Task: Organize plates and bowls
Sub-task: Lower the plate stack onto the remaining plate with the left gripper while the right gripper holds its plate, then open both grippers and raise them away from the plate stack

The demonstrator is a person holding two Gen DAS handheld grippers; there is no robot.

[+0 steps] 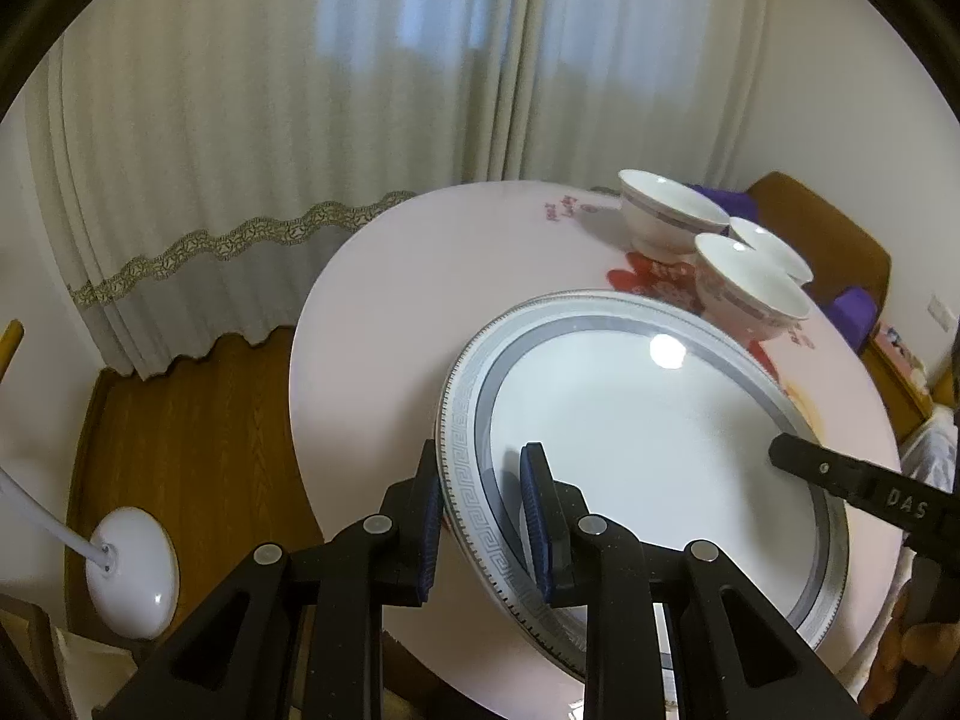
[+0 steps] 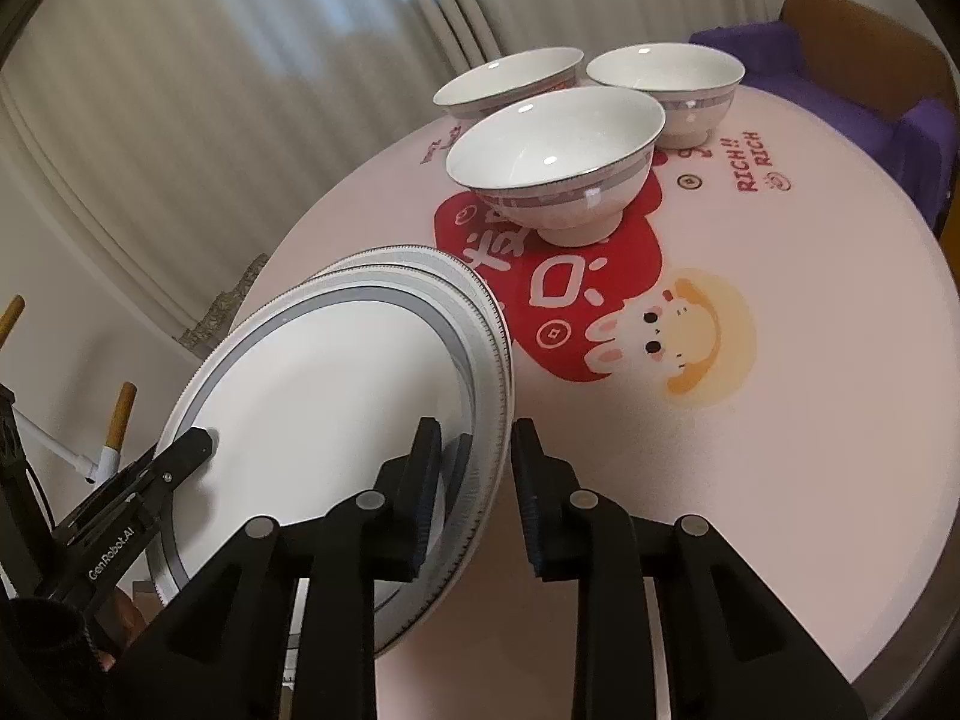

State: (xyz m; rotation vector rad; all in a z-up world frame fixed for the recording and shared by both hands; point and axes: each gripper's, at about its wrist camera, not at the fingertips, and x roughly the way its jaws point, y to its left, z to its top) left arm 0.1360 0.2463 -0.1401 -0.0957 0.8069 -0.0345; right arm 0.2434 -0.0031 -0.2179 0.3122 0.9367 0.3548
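Observation:
A large white plate (image 1: 648, 420) with a grey patterned rim lies on top of a second, similar plate (image 2: 399, 253) near the round table's edge. My left gripper (image 1: 480, 453) is shut on the upper plate's near rim, one pad outside and one on the face. In the right wrist view my right gripper (image 2: 477, 429) straddles the same plate's (image 2: 312, 384) opposite rim. Its jaws stand slightly apart from the rim, so it is open. Three white footed bowls (image 2: 552, 162) (image 2: 510, 84) (image 2: 666, 84) stand apart at the back of the table.
The pink table cover (image 2: 780, 450) has a red heart and rabbit print. A brown chair with purple cushions (image 2: 840, 78) stands behind the bowls. Curtains hang beyond the table. A white lamp base (image 1: 132, 570) sits on the wood floor at left.

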